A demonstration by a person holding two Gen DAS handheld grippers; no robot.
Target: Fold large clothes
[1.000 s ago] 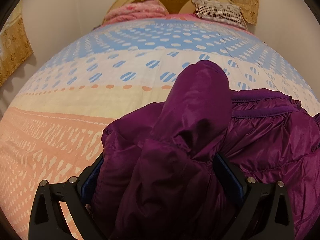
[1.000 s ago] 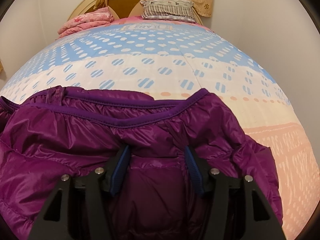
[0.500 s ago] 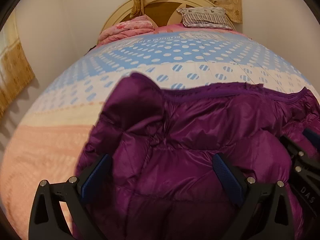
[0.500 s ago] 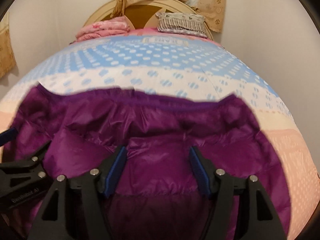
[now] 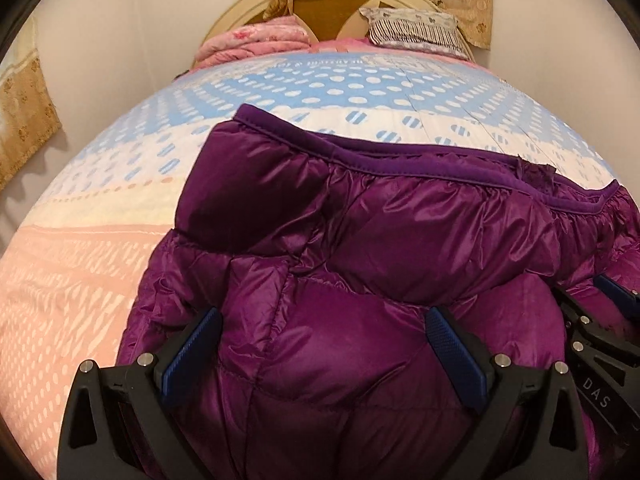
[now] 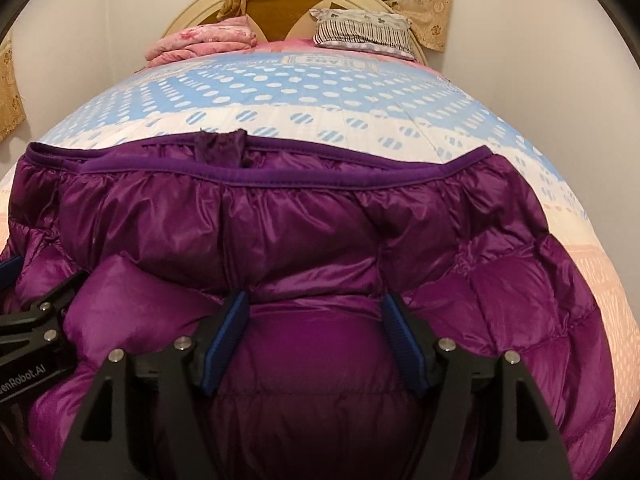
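A shiny purple puffer jacket lies folded on the bed, its dark purple trimmed hem toward the headboard; it also fills the right wrist view. My left gripper sits over its left part with the jaws wide apart, padded fabric bulging between them. My right gripper sits over the right part, jaws partly closed on a fold of the jacket. The right gripper shows at the edge of the left wrist view, and the left gripper at the edge of the right wrist view.
The bed has a pink, cream and blue dotted cover. A folded pink blanket and a striped pillow lie by the round headboard. Walls stand close on both sides.
The raised sleeve has been laid down across the jacket. Both grippers have moved closer together over the folded jacket, and the hem now lies flatter.
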